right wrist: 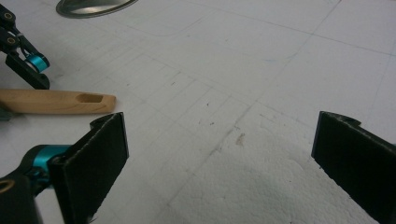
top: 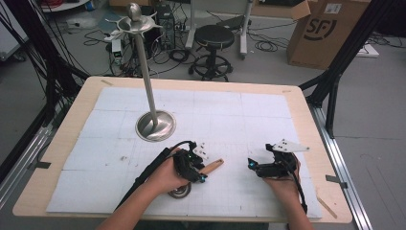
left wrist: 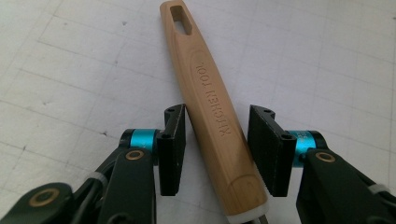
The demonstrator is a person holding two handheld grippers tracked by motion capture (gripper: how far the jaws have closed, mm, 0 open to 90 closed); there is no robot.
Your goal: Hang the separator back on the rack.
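— Left gripper view: state of your left gripper [left wrist: 215,154]?

— My jaws straddle the wooden handle [left wrist: 212,116], stamped "KITCHEN TOOL". One pad looks to touch it; a narrow gap remains at the other. Not clamped.

— Where is the tool?

— Flat on the white gridded mat [top: 230,120], near the table's front edge.

— Your right gripper [right wrist: 219,154]?

— Jaws wide apart, holding nothing, over bare mat, beside the handle's slotted end.
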